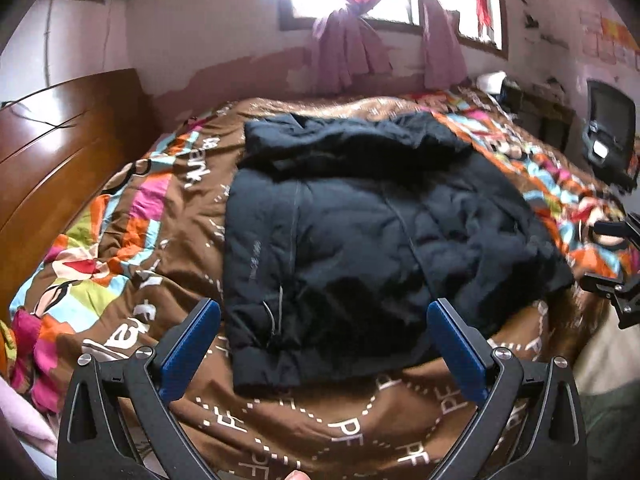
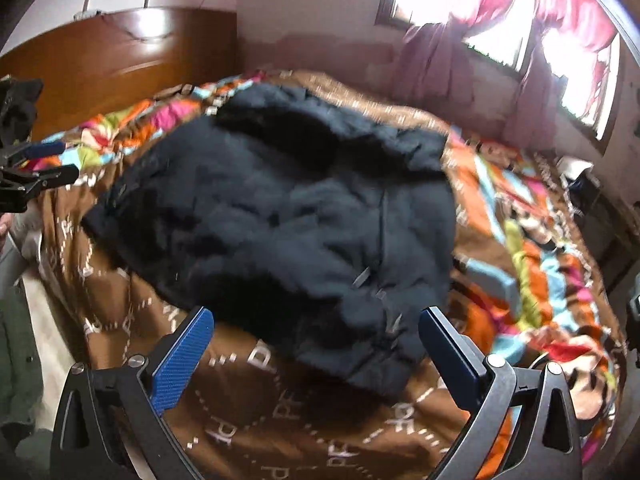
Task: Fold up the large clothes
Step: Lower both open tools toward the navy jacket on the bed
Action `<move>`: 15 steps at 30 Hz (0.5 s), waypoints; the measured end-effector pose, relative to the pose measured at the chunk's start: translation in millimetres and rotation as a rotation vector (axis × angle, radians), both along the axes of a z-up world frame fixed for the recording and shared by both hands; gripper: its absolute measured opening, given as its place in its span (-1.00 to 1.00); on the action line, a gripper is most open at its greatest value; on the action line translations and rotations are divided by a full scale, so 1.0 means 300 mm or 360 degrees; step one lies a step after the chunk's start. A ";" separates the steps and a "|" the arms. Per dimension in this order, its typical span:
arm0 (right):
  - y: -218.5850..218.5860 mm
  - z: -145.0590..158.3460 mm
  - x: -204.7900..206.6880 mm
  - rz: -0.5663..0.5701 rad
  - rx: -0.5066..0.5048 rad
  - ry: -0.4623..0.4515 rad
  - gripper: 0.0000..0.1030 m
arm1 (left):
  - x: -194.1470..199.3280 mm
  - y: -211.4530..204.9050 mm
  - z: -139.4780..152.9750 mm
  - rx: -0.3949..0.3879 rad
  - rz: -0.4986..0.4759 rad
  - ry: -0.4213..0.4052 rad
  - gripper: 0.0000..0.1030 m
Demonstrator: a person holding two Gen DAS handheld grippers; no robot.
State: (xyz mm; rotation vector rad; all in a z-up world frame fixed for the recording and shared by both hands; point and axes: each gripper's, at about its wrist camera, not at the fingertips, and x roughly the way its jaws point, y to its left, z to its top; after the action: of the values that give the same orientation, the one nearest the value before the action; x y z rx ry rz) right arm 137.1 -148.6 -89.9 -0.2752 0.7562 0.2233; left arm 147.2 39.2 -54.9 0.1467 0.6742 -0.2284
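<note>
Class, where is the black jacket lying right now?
The black jacket lies centred on the patterned quilt in both views, beyond the open left gripper and right gripper.

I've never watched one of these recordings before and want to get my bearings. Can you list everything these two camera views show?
Jacket: one, black, puffy, lying across the middle of the bed.
Quilt: one, brown with white lettering and bright patches, covering the bed under the jacket.
Headboard: one, reddish-brown wood, at the bed's end, left in both views.
Curtains: pink and lilac, tied back at the window beyond the bed.
Window: bright, dark-framed, in the far wall.
Left gripper: one, black with blue pads, open, holding nothing, near the jacket hem.
Right gripper: one, same colours, open, holding nothing.
</note>
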 end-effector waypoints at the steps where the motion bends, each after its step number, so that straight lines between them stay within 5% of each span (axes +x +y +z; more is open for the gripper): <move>1: 0.003 -0.024 0.008 0.0001 -0.0018 0.0027 1.00 | 0.005 -0.006 -0.019 0.0019 -0.0016 0.0019 0.97; 9: -0.009 -0.163 0.085 -0.0053 -0.0087 0.0198 1.00 | 0.034 -0.027 -0.164 0.0083 -0.0044 0.0164 0.97; 15: 0.005 -0.234 0.122 -0.0059 -0.0239 0.0193 1.00 | 0.062 -0.036 -0.262 0.0151 -0.0063 0.0253 0.97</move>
State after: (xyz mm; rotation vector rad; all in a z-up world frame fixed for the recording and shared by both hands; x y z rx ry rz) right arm 173.6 -147.1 -160.1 -0.3919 0.8993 0.1495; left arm 165.7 28.6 -133.5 0.2348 0.8414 -0.2475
